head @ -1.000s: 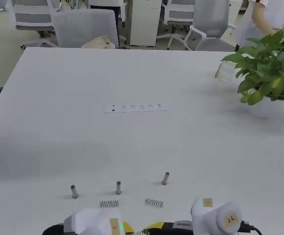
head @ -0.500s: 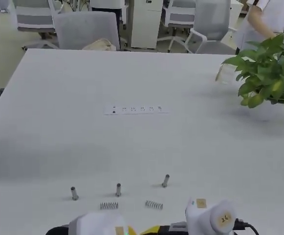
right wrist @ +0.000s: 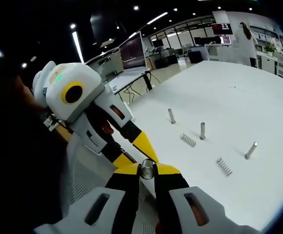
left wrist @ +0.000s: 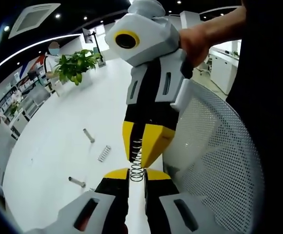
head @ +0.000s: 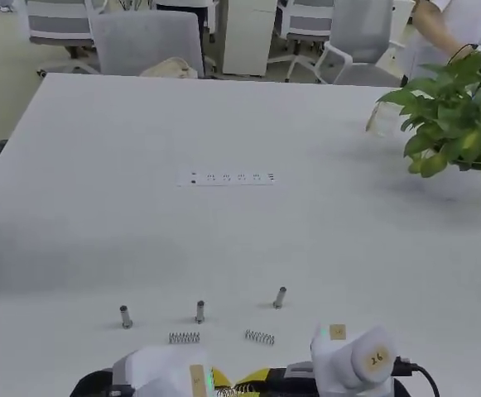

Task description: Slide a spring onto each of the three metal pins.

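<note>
Three metal pins stand in a row near the front of the white table (head: 323, 240): the left pin (head: 125, 316), the middle pin (head: 199, 312) and the right pin (head: 279, 298), which sits slightly farther back and seems to lean. None carries a spring yet. Just nearer than them, two springs lie flat: the left loose spring (head: 184, 337) close to the middle pin, and the right loose spring (head: 259, 337) nearer than the gap between the middle and right pins.

The third spring (left wrist: 137, 158) is held off the table's near edge, beside a white mesh chair (left wrist: 219, 146). The left gripper (left wrist: 137, 174) has its yellow-tipped jaws closed on one end. The right gripper (right wrist: 147, 170) pinches the other end, seen end-on as a small ring in its own view. In the head view the bottom edge cuts off both grippers, and the spring between them is hard to make out. At the far right, a leafy plant (head: 455, 116) runs out of frame
</note>
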Demonstrator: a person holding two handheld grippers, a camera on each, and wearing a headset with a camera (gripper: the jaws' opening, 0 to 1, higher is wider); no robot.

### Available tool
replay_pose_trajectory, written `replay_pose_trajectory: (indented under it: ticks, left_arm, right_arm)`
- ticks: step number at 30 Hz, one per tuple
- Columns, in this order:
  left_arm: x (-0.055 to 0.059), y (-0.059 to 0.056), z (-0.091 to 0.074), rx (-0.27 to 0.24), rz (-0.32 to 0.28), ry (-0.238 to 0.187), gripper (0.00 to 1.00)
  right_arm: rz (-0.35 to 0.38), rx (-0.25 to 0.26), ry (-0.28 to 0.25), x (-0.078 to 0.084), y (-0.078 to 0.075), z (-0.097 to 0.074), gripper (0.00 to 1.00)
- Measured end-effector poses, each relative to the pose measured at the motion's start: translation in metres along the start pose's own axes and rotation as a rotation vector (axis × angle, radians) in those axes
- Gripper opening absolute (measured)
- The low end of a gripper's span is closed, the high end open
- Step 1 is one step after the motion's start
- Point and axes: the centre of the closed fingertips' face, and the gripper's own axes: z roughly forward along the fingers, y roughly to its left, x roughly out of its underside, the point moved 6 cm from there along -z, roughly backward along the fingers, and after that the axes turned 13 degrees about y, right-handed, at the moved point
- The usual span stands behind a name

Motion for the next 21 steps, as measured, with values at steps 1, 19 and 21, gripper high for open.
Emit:
replay_pose_trajectory:
  ticks: [1,19,21]
  left_arm:
    - [0.002,0.001,0.001,-0.001,-0.016,0.0,0.05]
    - [0.034,0.015,-0.015,-0.066,-0.303,-0.057,0.1]
    - [0.037,0.018,-0.017,-0.077,-0.327,-0.062,0.1]
  right_arm:
    - [-0.001,0.002,0.001,0.0,-0.001,0.0,0.09]
    - [-0.031,0.004,0.02,-0.007,-0.016,-0.005,0.09]
    - [-0.034,0.005,0.023,-0.008,-0.017,-0.005,0.09]
